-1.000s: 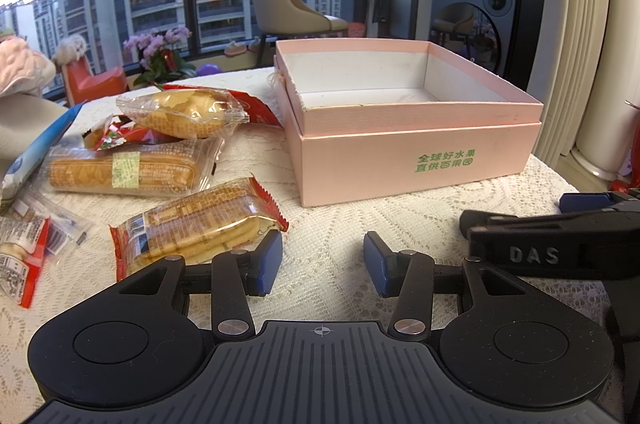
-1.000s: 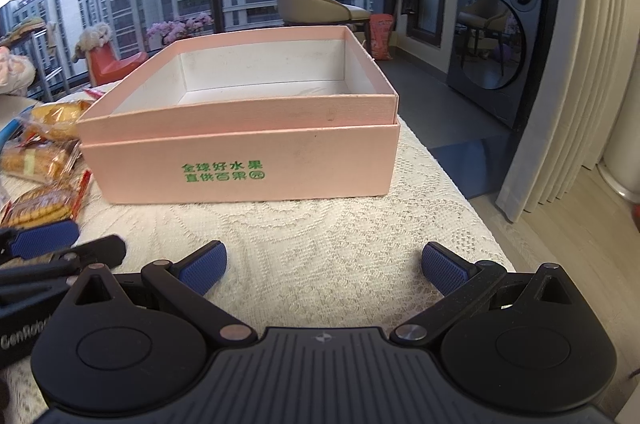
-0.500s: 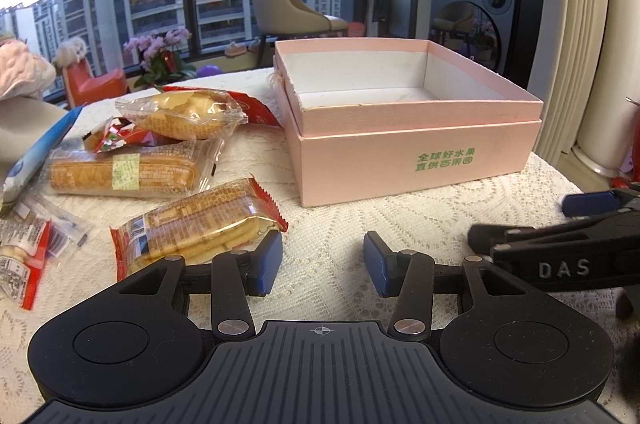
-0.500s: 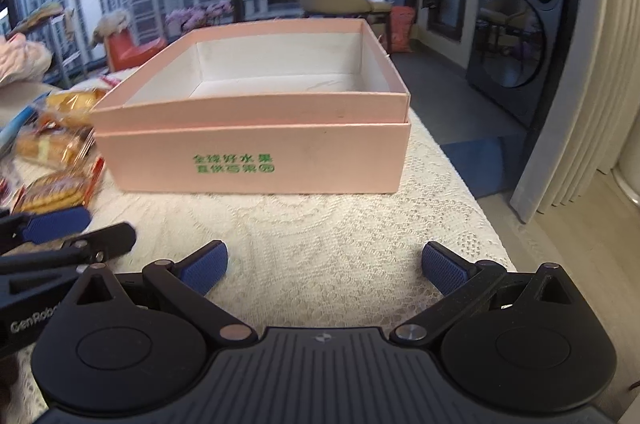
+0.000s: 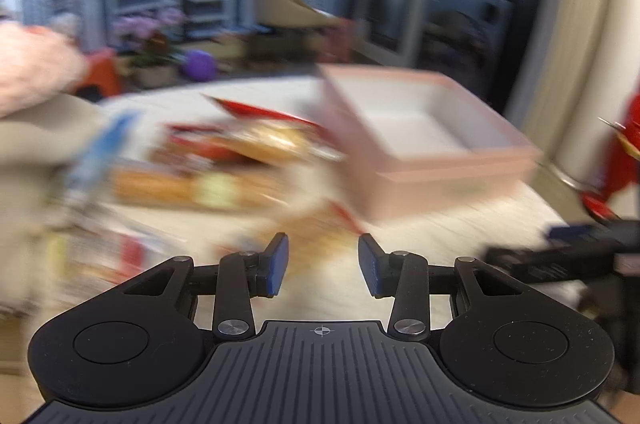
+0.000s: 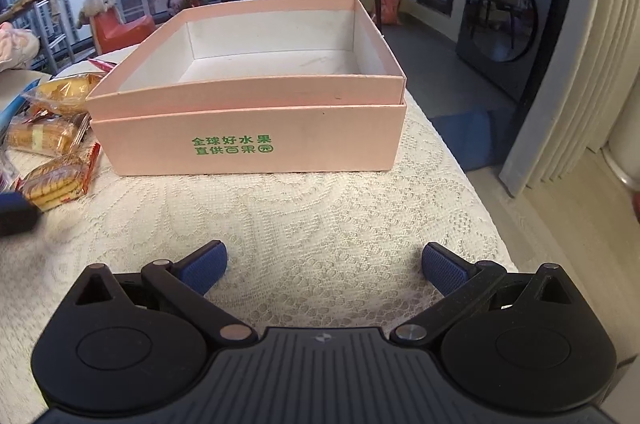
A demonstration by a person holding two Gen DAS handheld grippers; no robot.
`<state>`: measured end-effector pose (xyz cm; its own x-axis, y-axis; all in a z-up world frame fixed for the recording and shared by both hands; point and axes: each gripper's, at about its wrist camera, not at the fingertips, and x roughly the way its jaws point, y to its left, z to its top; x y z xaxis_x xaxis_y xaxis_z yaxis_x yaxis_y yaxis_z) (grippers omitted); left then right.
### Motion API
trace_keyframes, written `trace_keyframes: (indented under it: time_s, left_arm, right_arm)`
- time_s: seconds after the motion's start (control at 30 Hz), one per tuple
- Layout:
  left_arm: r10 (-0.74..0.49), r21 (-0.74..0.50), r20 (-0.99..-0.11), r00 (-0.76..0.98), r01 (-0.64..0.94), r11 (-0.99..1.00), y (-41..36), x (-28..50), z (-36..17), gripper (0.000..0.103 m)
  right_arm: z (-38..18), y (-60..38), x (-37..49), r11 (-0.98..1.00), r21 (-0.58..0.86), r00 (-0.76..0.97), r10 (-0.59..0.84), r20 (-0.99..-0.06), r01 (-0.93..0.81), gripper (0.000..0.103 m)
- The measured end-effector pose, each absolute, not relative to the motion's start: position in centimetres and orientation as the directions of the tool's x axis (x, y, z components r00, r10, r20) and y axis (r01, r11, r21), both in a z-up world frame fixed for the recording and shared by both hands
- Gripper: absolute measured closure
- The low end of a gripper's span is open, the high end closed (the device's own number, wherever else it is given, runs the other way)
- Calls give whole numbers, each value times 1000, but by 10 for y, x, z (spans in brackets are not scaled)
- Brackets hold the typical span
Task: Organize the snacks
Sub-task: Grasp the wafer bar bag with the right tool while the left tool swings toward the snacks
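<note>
Snacks lie in a loose heap on the left part of the table (image 6: 320,216), all of them outside the pink box (image 6: 256,144), whose white inside is bare. Nearest is a biscuit packet (image 6: 56,182) in clear film with red crimped ends; behind it sit a longer clear pack of cake slices (image 6: 40,138) and a puffy yellow pastry bag (image 6: 66,90).

In the left wrist view everything is smeared by motion, so the outlines there are probably only roughly placed. The left tool (image 5: 323,260) has its blue-padded jaws closing with nothing between them; the blurred biscuit packet (image 5: 320,228) shows just ahead of the tips and a little to their left. Its long axis seems to run across the tool's line rather than along it, so the jaws would have to straddle its narrow width or take a crimped edge.

The left tool is clearly the nearer one. The right tool (image 6: 324,266) hangs with its jaws wide apart and empty, over the lace cloth in front of the box and well apart from the heap.

Film wrappers look slick and crinkly, the biscuits inside stiff, the pastry soft and crushable. The box is matte card with green print, its upper tier stepped in from the lower. The box lies to the right of the packets, a short carry away.
</note>
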<state>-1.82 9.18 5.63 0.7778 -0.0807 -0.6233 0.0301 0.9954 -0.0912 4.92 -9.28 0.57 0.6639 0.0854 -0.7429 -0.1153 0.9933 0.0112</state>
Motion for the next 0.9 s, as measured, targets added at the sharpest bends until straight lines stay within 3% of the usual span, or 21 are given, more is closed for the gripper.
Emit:
trace_keyframes:
  time_s: [0.3, 0.47, 0.67, 0.73, 0.8, 0.9]
  left_arm:
    - [-14, -177, -638, 770, -129, 976, 169, -15, 60, 60]
    - [107, -136, -647, 755, -252, 958, 194, -20, 60, 60]
    - [152, -101, -668, 728, -291, 951, 206, -35, 55, 60]
    - [185, -94, -663, 726, -326, 941, 211, -41, 53, 60]
    - [216, -96, -657, 723, -364, 926, 217, -42, 51, 60]
    - [256, -81, -652, 714, -401, 913, 223, -35, 45, 60]
  right_arm:
    - [28, -8, 56, 907, 254, 568, 411, -713, -337, 1]
    - [21, 61, 68, 899, 192, 562, 400, -724, -393, 1]
    - [3, 94, 82, 914, 41, 623, 307, -720, -403, 1]
    - [6, 88, 80, 903, 50, 596, 322, -735, -426, 4]
    - [10, 75, 74, 892, 49, 582, 334, -741, -450, 17]
    - [13, 48, 61, 890, 61, 569, 339, -749, -451, 20]
